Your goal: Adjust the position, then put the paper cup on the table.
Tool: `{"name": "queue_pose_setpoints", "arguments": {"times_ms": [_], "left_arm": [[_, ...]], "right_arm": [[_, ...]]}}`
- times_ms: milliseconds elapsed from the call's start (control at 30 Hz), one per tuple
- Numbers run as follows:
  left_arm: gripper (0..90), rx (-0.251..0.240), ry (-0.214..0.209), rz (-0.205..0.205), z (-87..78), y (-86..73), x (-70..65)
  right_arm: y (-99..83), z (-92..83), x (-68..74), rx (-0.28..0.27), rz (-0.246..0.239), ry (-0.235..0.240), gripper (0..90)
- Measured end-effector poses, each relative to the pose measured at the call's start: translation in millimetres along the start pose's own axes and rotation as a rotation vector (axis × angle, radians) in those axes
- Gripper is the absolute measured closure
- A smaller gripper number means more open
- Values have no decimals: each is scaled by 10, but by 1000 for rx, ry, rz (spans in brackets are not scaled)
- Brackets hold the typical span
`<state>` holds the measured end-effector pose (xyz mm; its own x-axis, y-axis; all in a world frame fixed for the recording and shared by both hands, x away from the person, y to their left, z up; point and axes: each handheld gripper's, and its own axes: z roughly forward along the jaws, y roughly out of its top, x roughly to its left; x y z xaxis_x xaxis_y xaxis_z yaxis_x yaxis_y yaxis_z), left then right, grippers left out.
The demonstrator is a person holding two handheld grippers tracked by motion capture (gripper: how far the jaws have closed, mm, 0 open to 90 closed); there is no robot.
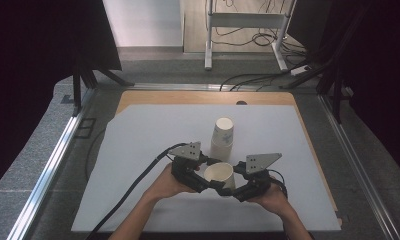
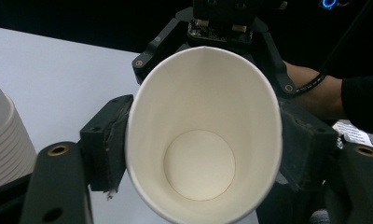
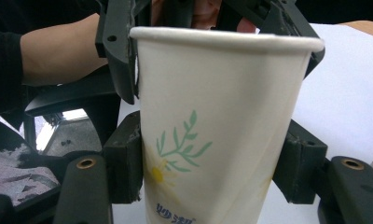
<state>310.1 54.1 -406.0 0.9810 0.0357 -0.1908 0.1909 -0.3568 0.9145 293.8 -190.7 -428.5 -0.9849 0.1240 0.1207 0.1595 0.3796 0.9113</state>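
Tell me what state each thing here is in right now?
Paper cup: upright, mouth open, empty, gripped from both sides.
Stack of cups: upside down on the white sheet, untouched.
Left gripper: jaws pressed on the cup near its rim.
Right gripper: jaws clamped on the cup's lower body.

White paper cup [image 1: 219,175], upright, leaf-printed, above the sheet.

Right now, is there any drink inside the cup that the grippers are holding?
No, the left gripper view looks straight into the paper cup, and its white bottom is bare and dry with nothing in it.
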Motion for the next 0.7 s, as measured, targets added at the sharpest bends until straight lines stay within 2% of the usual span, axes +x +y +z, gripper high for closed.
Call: {"name": "queue_pose_setpoints", "arguments": {"times_ms": [167, 233, 267, 400, 533, 700], "left_arm": [[295, 14, 10, 9, 9, 1, -14], [295, 19, 19, 15, 5, 5, -24], [295, 21, 23, 19, -4, 11, -27], [295, 39, 56, 28, -77, 40, -36], [288, 80, 107, 41, -142, 57, -42], [288, 127, 172, 42, -165, 36, -40]], "right_arm": [[-6, 6, 2, 12, 2, -1, 350], [-11, 13, -3, 19, 1, -1, 312], [-16, 21, -6, 24, 4, -17, 247], [-59, 11, -39, 40, 28, -57, 151], [-104, -85, -64, 46, 35, -90, 149], [-157, -237, -105, 61, 45, -158, 142]]}}
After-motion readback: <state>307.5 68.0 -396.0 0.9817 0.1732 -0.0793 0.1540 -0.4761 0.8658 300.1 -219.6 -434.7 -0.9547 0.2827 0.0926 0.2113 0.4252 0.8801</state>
